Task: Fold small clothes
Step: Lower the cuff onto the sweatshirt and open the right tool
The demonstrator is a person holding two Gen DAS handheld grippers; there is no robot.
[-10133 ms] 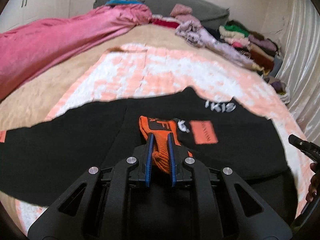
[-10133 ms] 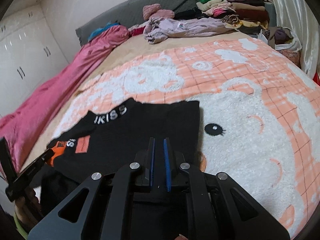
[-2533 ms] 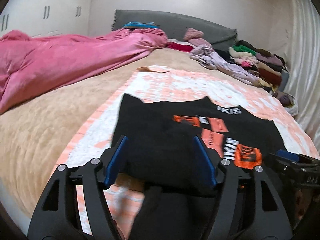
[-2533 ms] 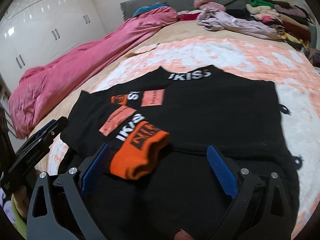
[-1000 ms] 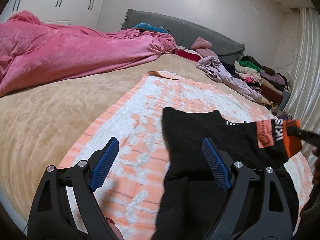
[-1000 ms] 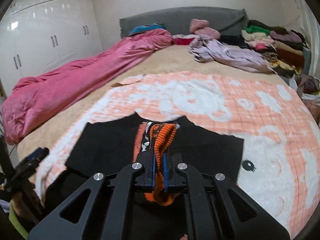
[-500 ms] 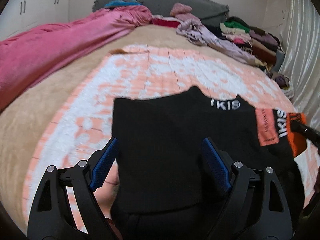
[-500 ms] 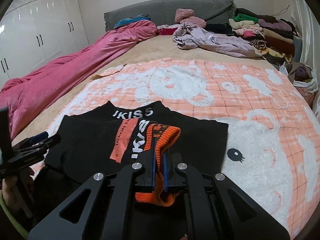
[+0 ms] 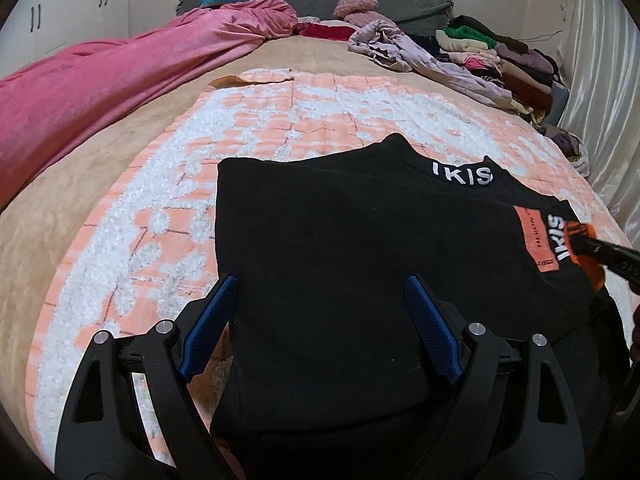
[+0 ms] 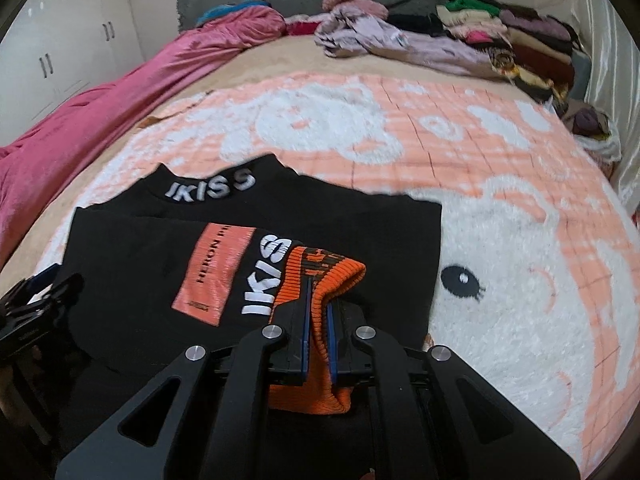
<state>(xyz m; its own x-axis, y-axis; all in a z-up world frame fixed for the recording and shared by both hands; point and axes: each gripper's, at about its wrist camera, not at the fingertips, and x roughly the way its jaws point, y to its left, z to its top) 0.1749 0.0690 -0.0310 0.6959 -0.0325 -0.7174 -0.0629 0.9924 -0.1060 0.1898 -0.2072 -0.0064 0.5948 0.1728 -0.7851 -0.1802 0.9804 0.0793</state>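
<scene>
The black sweater [image 9: 360, 248] lies flat on the peach-and-white bear blanket [image 10: 500, 280] spread over the bed. The right hand-held gripper [image 10: 318, 312] is clamped on the orange cuff [image 10: 332, 276], with that sleeve folded across the front. The left hand-held gripper [image 9: 320, 320] hangs wide open over the sweater's near left part, holding nothing. There's bare blanket beyond the collar and on both sides; the pink duvet [image 9: 120, 76] and clothes pile [image 10: 500, 36] sit well apart.
</scene>
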